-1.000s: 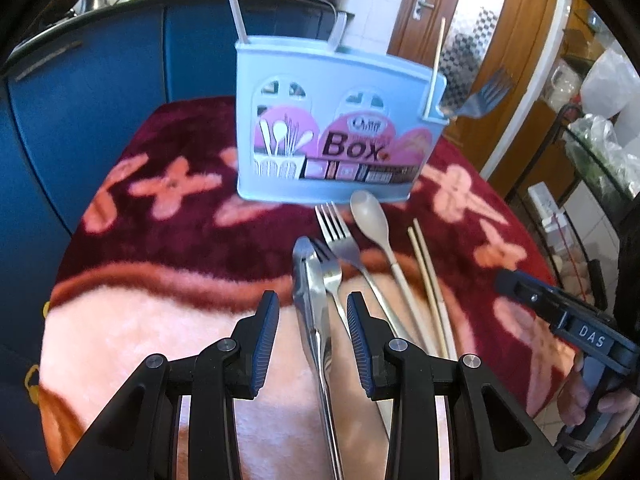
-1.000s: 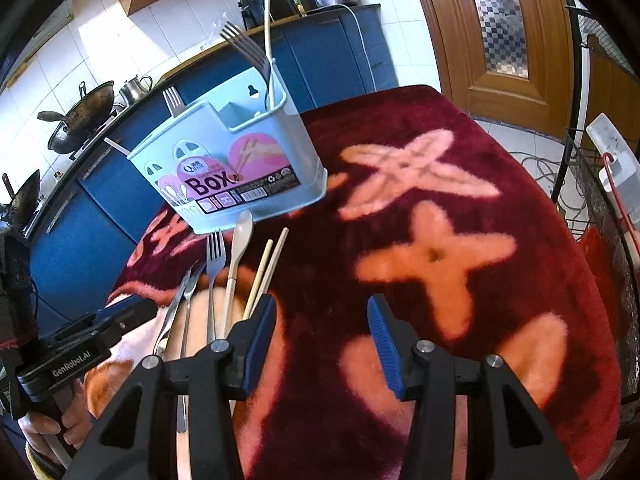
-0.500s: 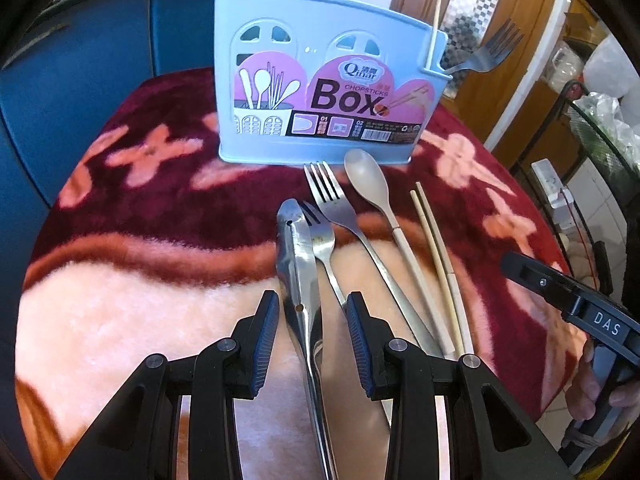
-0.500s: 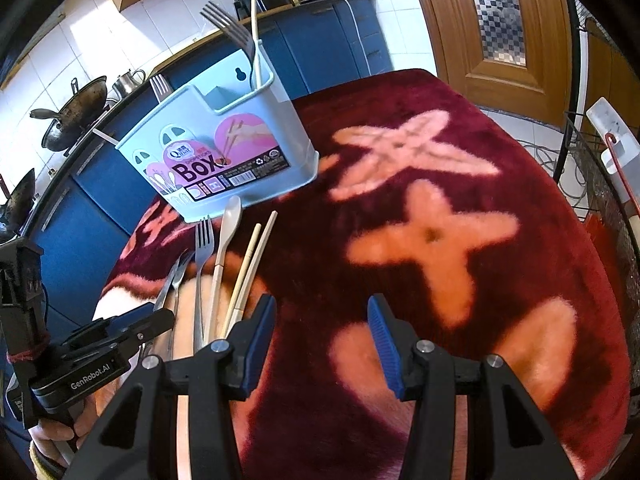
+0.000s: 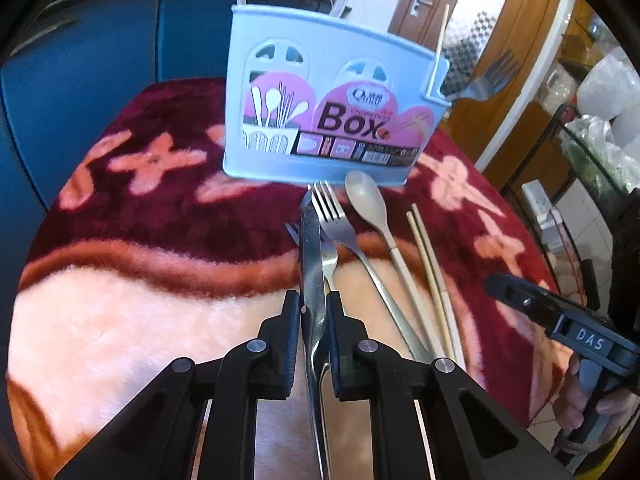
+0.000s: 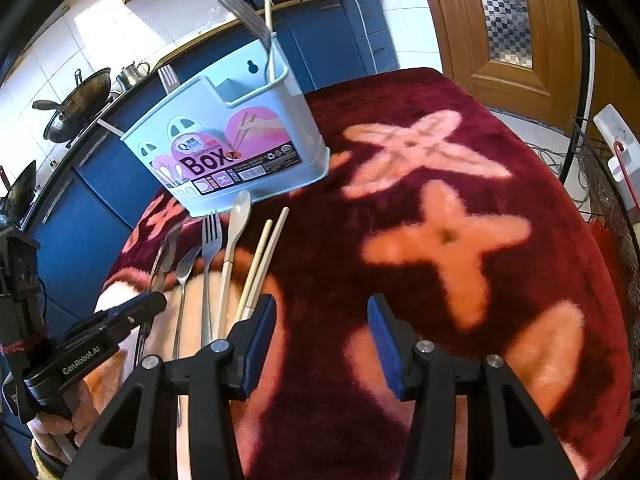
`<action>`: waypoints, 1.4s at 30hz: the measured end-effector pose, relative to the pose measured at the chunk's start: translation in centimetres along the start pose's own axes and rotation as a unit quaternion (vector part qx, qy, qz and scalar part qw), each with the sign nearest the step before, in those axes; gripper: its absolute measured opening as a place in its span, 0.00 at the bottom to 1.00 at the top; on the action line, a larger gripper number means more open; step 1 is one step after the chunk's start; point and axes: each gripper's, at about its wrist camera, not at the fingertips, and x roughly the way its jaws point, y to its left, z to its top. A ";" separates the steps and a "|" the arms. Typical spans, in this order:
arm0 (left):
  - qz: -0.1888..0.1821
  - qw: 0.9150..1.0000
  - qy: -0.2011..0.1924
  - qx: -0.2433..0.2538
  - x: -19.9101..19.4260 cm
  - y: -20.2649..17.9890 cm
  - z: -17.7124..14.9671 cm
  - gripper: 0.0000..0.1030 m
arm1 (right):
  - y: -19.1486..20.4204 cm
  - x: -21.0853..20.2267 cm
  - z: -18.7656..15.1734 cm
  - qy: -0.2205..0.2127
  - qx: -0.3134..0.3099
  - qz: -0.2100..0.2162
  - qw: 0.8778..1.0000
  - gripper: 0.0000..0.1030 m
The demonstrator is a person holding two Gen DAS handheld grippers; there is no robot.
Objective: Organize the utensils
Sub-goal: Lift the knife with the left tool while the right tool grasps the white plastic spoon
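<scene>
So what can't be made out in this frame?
- Knife handle, left wrist view: hidden between and under the left tool, then cut off at the bottom edge.
- Caddy interior, both views: hidden by its front wall.
- Fork and spoon handle ends, right wrist view: behind the right tool.

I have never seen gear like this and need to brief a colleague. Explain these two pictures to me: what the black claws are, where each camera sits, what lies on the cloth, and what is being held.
There is no robot here. A person holds a hand tool in each hand, each ending in a two-finger gripper with a wide-angle camera that looks forward along its fingers. One picture comes from the left tool, the other from the right.

The left gripper is shut on a knife. The right gripper is open, holding nothing, above the red patterned cloth.

On the cloth, side by side, lie two forks, a pale spoon and a pair of chopsticks. Behind them stands a light blue utensil box with a fork and a chopstick standing in its end compartment.
</scene>
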 end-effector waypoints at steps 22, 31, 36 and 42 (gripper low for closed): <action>-0.007 0.996 -0.082 -0.042 -3.4 3.7 1.1 0.06 | 7.7 4.0 2.8 0.043 -0.108 0.009 0.993 0.28; -0.014 0.993 -0.098 -0.059 -4.2 5.3 1.2 0.06 | 9.0 7.4 3.7 0.095 -0.132 -0.016 0.986 0.17; -0.023 0.992 -0.107 -0.067 -4.6 5.8 1.2 0.06 | 8.6 8.5 4.5 0.121 -0.121 -0.010 0.985 0.16; -0.031 0.990 -0.120 -0.067 -5.3 5.6 1.4 0.06 | 7.7 9.2 5.3 0.142 -0.095 0.011 0.985 0.12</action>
